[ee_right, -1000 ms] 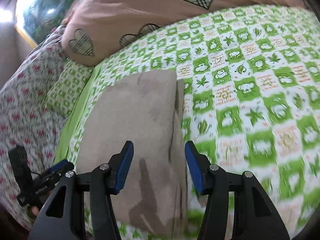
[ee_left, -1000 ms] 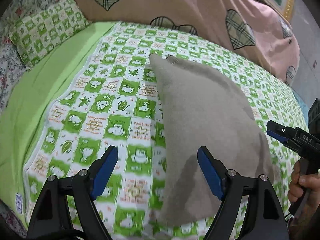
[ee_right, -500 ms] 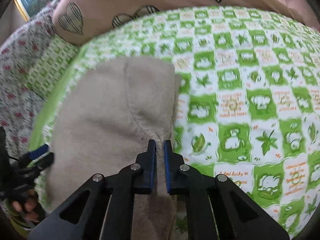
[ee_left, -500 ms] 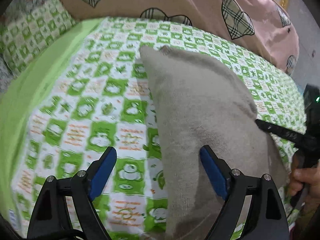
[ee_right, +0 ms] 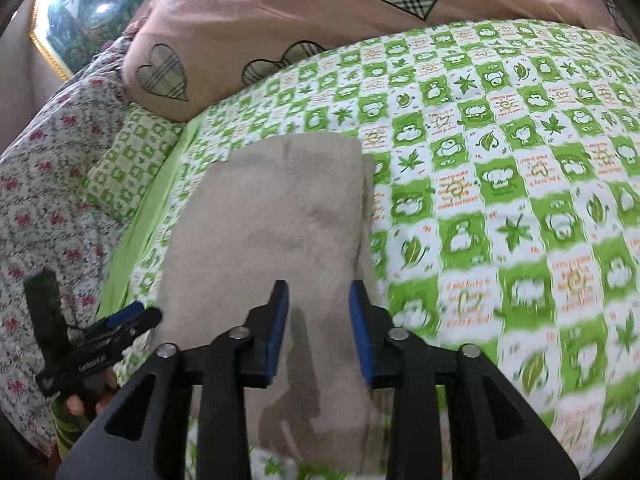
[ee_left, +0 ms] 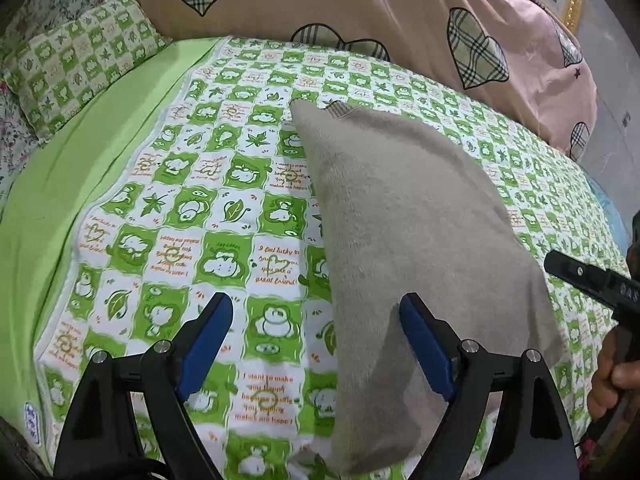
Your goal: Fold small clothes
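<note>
Right wrist view: right claw (ee_right: 318,322) partly open, empty, directly over near end of grey garment (ee_right: 276,236) flat on bed (ee_right: 520,184), long axis running straight ahead. Left claw (ee_left: 316,346) wide open, empty, garment's left edge between fingers.

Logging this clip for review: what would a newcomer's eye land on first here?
First the grey garment, folded flat mid-bed on the loud green-checked sheet. Next the open left gripper at its left edge, and the open right gripper above its near end. Behind lies a pink quilt with plaid hearts.
</note>
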